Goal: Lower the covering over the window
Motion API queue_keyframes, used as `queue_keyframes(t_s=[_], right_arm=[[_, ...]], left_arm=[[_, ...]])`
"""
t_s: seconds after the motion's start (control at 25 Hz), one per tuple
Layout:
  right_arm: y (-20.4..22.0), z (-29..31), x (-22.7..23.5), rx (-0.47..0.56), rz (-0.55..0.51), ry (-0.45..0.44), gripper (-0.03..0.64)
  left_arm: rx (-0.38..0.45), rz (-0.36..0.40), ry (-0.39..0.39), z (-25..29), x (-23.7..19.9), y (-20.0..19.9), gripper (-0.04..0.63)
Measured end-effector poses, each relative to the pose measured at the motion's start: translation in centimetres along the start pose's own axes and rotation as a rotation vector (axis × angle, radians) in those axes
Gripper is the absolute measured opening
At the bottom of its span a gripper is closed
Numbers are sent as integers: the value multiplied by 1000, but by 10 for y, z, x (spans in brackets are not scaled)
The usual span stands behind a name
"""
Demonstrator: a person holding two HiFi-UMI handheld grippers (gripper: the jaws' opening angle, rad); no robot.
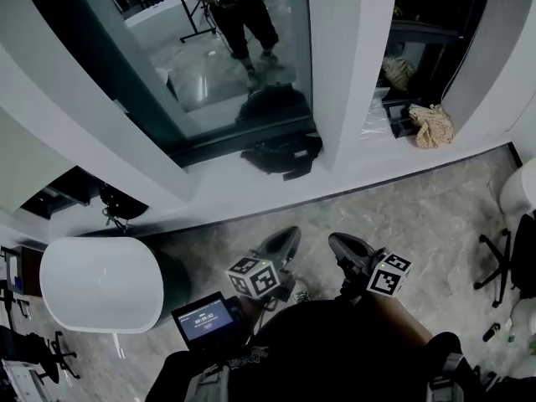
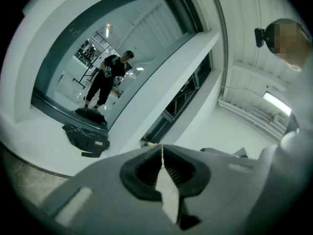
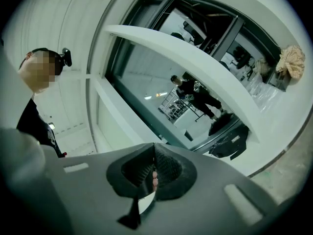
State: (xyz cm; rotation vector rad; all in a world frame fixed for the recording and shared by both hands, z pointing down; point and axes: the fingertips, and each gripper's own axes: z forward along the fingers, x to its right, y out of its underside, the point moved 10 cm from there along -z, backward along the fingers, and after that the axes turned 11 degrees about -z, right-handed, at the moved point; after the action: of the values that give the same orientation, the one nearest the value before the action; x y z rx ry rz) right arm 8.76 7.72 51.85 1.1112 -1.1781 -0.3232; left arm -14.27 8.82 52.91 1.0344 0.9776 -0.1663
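Note:
A tall window [image 1: 226,48] with a dark frame stands ahead above a white sill [image 1: 251,187]; its glass reflects a standing person. The pane is bare where I see it, and no covering or cord shows. My left gripper [image 1: 280,243] and right gripper [image 1: 345,245] hover side by side over the floor short of the sill, pointing at the window. In the left gripper view the left gripper [image 2: 162,148] has its jaws together with nothing between them, window [image 2: 98,72] beyond. The right gripper [image 3: 154,146] is likewise shut and empty, facing the window [image 3: 161,82].
A black bag [image 1: 280,153] lies on the sill against the glass. A white pillar [image 1: 352,65] separates a second opening holding a beige cloth [image 1: 431,126]. A white rounded table [image 1: 100,285] stands at the left, a chair base [image 1: 498,258] at the right. A small screen [image 1: 205,318] hangs at my waist.

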Motion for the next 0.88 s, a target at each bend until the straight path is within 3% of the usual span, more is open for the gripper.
queue_keyframes(t_s=[0.2, 0.36, 0.6, 0.72, 0.88], right_arm=[[-13, 9, 35, 7, 31, 73, 8], [-36, 14, 74, 5, 22, 88, 8], [-86, 35, 153, -5, 42, 50, 8], [-117, 59, 183, -12, -7, -12, 8], [-145, 75, 215, -32, -60, -41, 8]], left_arm=[[-41, 27, 17, 42, -20, -28, 8], [-15, 101, 32, 97, -28, -67, 8], [123, 238, 33, 189, -16, -155, 23], [207, 317, 25, 224, -11, -206, 49], [290, 350, 8, 261, -13, -252, 55]])
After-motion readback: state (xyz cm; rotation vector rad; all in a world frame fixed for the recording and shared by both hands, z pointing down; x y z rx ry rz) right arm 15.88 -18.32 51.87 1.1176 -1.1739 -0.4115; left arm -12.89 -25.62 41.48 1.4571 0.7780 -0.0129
